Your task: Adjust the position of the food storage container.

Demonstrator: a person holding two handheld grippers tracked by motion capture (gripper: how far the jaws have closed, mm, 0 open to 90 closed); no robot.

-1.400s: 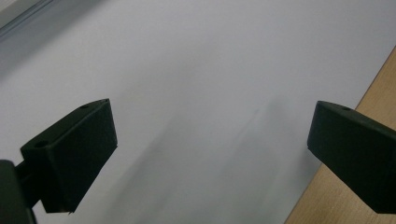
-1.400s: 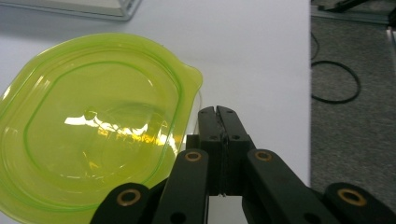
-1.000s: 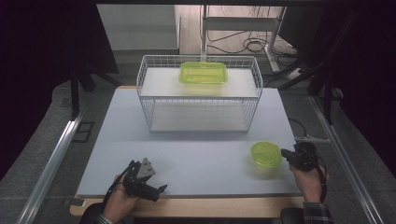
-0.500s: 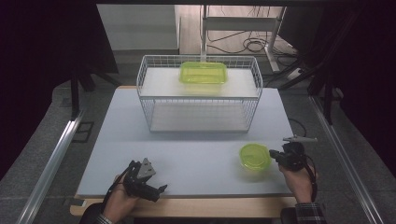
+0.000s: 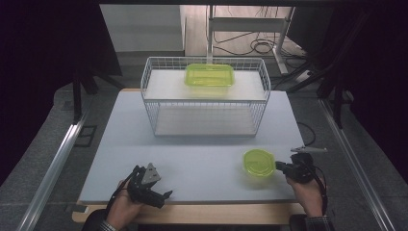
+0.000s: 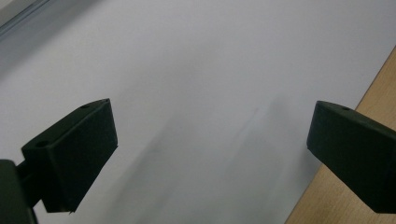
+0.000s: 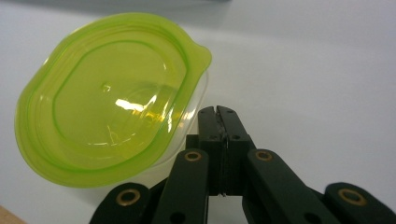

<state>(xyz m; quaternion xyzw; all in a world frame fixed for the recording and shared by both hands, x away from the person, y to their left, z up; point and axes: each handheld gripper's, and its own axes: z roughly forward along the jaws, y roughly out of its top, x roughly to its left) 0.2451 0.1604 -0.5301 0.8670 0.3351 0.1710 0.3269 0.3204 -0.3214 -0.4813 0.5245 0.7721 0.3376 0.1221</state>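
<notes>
A round lime-green lidded container (image 5: 259, 162) sits on the grey mat near the front right. My right gripper (image 5: 279, 167) lies just right of it, jaws shut together with nothing between them. In the right gripper view the closed tips (image 7: 217, 112) sit against the container's (image 7: 112, 98) clear side wall, below its lid tab. At the mat's front left edge a hand holds my left gripper (image 5: 153, 185). Its jaws stand wide open (image 6: 210, 149) over bare mat. A rectangular lime-green container (image 5: 209, 74) rests on top of the white wire rack (image 5: 149, 103).
The wire rack stands across the back middle of the mat, with an open shelf space underneath. The wooden table edge (image 5: 192, 214) runs along the front. Cables and a metal frame lie on the floor behind the table.
My right gripper has moved left across the mat, and the round container has slid left ahead of it. The left gripper has stayed put.
</notes>
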